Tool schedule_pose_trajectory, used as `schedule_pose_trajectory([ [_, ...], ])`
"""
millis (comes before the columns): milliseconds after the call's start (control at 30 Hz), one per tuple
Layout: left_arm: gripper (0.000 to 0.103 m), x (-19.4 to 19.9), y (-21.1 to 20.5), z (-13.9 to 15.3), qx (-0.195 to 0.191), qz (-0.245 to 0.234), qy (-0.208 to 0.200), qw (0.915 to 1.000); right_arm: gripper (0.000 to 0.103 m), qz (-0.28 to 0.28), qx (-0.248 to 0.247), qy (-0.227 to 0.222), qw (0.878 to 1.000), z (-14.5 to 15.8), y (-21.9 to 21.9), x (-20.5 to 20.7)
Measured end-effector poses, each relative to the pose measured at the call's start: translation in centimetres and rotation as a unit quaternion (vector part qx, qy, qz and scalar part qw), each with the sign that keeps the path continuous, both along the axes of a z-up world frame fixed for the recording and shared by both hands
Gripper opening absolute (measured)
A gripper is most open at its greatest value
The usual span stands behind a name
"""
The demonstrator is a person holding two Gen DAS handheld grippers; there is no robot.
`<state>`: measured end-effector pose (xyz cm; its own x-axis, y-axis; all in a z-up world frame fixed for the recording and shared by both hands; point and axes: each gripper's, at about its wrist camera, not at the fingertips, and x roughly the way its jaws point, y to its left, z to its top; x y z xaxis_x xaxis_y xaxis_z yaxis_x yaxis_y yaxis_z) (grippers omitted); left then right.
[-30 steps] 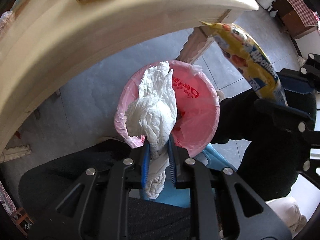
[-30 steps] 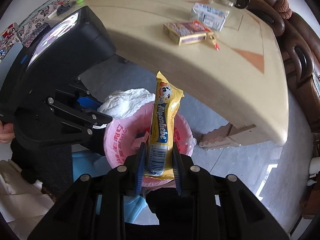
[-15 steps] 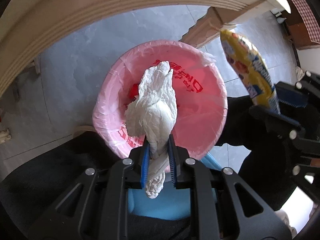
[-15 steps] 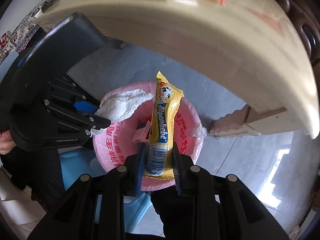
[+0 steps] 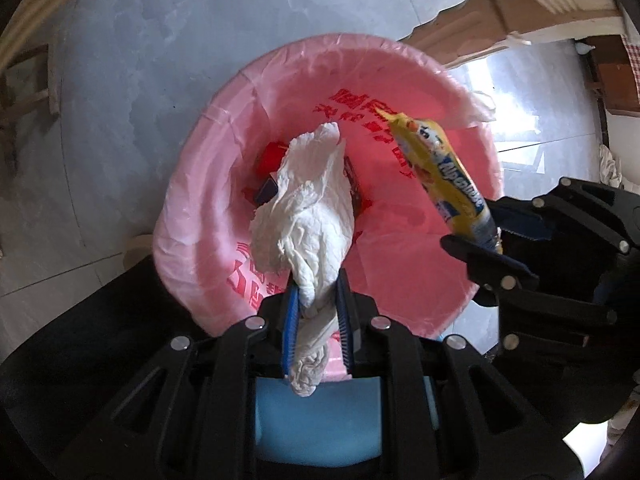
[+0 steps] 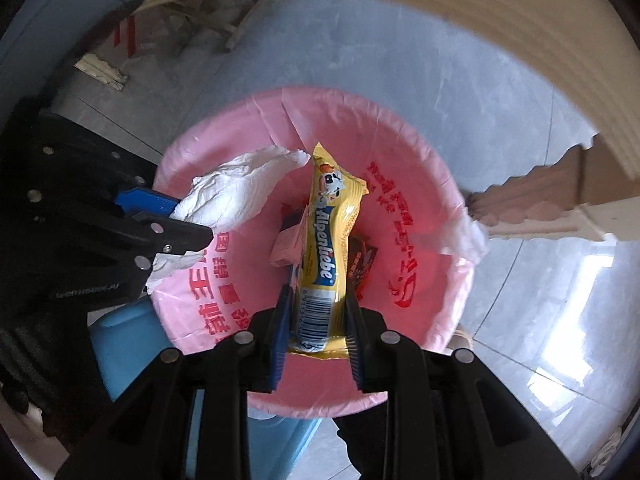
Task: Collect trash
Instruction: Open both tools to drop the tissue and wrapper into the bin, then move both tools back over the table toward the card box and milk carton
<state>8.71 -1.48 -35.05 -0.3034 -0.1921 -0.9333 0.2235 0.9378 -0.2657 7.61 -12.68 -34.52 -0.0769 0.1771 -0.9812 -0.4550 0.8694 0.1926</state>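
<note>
Both grippers are over the bin, each with a piece of trash pinched in it. The left gripper [image 5: 316, 304] has its blue pads clamped tight on a crumpled white tissue [image 5: 306, 216]. Most of the wad sticks out past the fingertips toward 12 o'clock, and a small tail hangs back between the fingers. In the left wrist view the tissue sits right over the middle of the pink bin liner [image 5: 208, 184], which is stretched over the round bin's mouth and has red print on it.

The right gripper [image 6: 316, 312] is squeezed narrow on a yellow Alpenliebe candy wrapper [image 6: 326, 240]. The barcode end is between the pads and the rest points to 12 o'clock over the bin opening. From the left wrist camera the same wrapper [image 5: 444, 172] shows at about 2 o'clock, slanting in over the liner, with the right gripper [image 5: 490, 236] at 3 o'clock. From the right wrist camera the left gripper [image 6: 180, 220] is at 9 o'clock with the tissue [image 6: 240, 188] poking toward the centre, its tip just beside the top of the wrapper.

There's already some stuff down in the bin: a red packet [image 5: 272, 156] and a dark wrapper [image 6: 362, 258], both partly hidden. A blue plastic thing [image 5: 320, 416] sits at 6 o'clock, under the gripper. The cream table edge [image 6: 500, 32] arcs across the top, and the floor is grey tile [image 5: 160, 48].
</note>
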Motion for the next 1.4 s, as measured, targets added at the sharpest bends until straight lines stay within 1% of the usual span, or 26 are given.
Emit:
schedule_pose_trajectory([
  [67, 0.017, 0.3, 0.1, -0.9, 0.001, -0.001, 0.009, 1.0, 0.025, -0.002, -0.003, 0.013, 1.0, -1.3, -0.2, 0.3],
  [200, 0.017, 1.0, 0.0, -2.8, -0.002, -0.003, 0.028, 0.9996, 0.025, 0.002, -0.007, 0.032, 0.999, -2.9, -0.2, 0.6],
  [300, 0.017, 1.1, -0.3, -4.0, 0.0, -0.006, 0.041, 0.9991, 0.025, 0.005, -0.003, 0.044, 0.999, -3.7, 0.0, 0.8],
  [433, 0.017, 1.3, -0.4, -4.9, 0.006, -0.008, 0.05, 0.9987, 0.025, 0.007, 0.001, 0.054, 0.998, -4.3, 0.1, 1.2],
  [467, 0.022, 1.3, -0.5, -5.0, 0.007, -0.011, 0.047, 0.9988, 0.026, 0.009, 0.0, 0.054, 0.999, -4.4, 0.1, 1.3],
  [500, 0.031, 1.5, -0.4, -5.0, 0.012, -0.012, 0.045, 0.9988, 0.029, 0.009, -0.003, 0.053, 0.999, -4.5, 0.1, 1.4],
  [533, 0.037, 1.6, -0.5, -5.0, 0.017, -0.014, 0.04, 0.999, 0.031, 0.009, -0.006, 0.054, 0.998, -4.6, 0.1, 1.5],
  [567, 0.049, 1.7, -0.5, -4.8, 0.024, -0.02, 0.033, 0.999, 0.039, 0.008, -0.006, 0.053, 0.999, -4.6, 0.0, 1.6],
  [600, 0.054, 1.8, -0.6, -4.7, 0.029, -0.023, 0.028, 0.9989, 0.044, 0.006, -0.007, 0.051, 0.999, -4.6, -0.1, 1.7],
  [700, 0.055, 2.0, -0.7, -4.3, 0.034, -0.032, 0.015, 0.9988, 0.044, 0.004, -0.007, 0.049, 0.999, -4.7, -0.2, 1.9],
  [900, 0.055, 1.4, -0.6, -4.1, 0.038, -0.034, 0.008, 0.9987, 0.044, 0.0, -0.005, 0.048, 0.999, -5.0, -0.5, 2.0],
  [1000, 0.055, 1.3, -0.7, -3.7, 0.04, -0.035, 0.001, 0.9986, 0.044, 0.0, -0.007, 0.043, 0.999, -4.6, -0.4, 1.8],
  [1167, 0.056, 1.0, -0.8, -2.4, 0.039, -0.038, -0.013, 0.9984, 0.044, 0.001, -0.008, 0.028, 1.0, -3.0, -0.5, 1.3],
  [1233, 0.06, 0.7, -0.8, -1.9, 0.042, -0.044, -0.024, 0.9978, 0.044, -0.002, -0.007, 0.024, 1.0, -2.3, -0.6, 1.2],
  [1267, 0.062, 0.6, -0.8, -1.4, 0.044, -0.049, -0.03, 0.9974, 0.046, -0.006, -0.005, 0.023, 1.0, -1.8, -0.8, 1.2],
  [1300, 0.065, 0.3, -0.9, -0.6, 0.046, -0.055, -0.038, 0.9967, 0.052, -0.01, -0.002, 0.02, 1.0, -1.2, -1.0, 1.1],
  [1367, 0.069, -0.1, -0.8, 1.1, 0.04, -0.061, -0.05, 0.996, 0.061, -0.018, 0.012, 0.0, 1.0, 0.9, -1.3, 0.8],
  [1400, 0.071, -0.4, -0.6, 2.5, 0.037, -0.066, -0.062, 0.9951, 0.064, -0.016, 0.019, -0.011, 1.0, 2.1, -1.4, 0.6],
])
